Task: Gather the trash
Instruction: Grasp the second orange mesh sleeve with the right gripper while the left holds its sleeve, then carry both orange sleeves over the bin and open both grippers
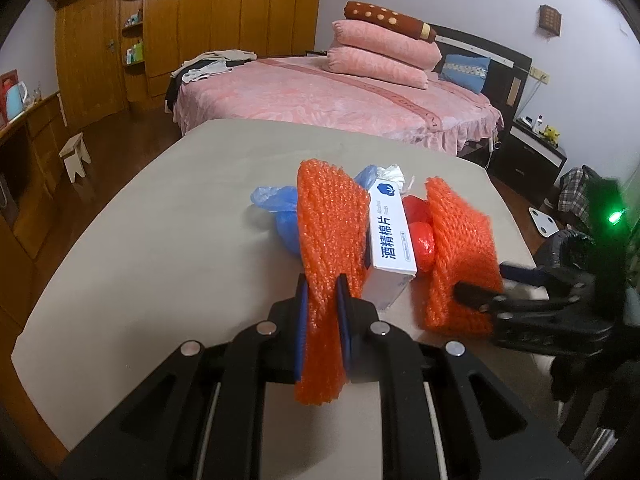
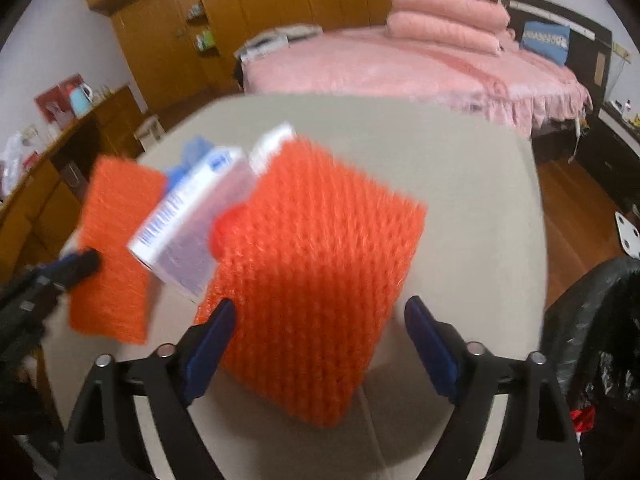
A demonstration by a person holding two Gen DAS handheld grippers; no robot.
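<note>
2 orange foam nets lie among the trash on the beige table. In the left wrist view, the left foam net stands at frame centre, pinched between the blue pads of the left gripper, whose jaws are clamped on its lower part. Just right of it leans a white box printed with blue Chinese characters 酒精棉片 and a small blue logo; finer print below is too small to read. Behind the box sit crumpled blue plastic, a white wad and a shiny red wrapper. The right foam net stands right of centre, with the right gripper reaching in from the right edge against its lower part.

In the blurred right wrist view, that net fills the centre between the spread blue pads, which are not pressing it; jaws apart. A black trash bag hangs at lower right. A pink bed and wooden wardrobe fill the upper frame.
</note>
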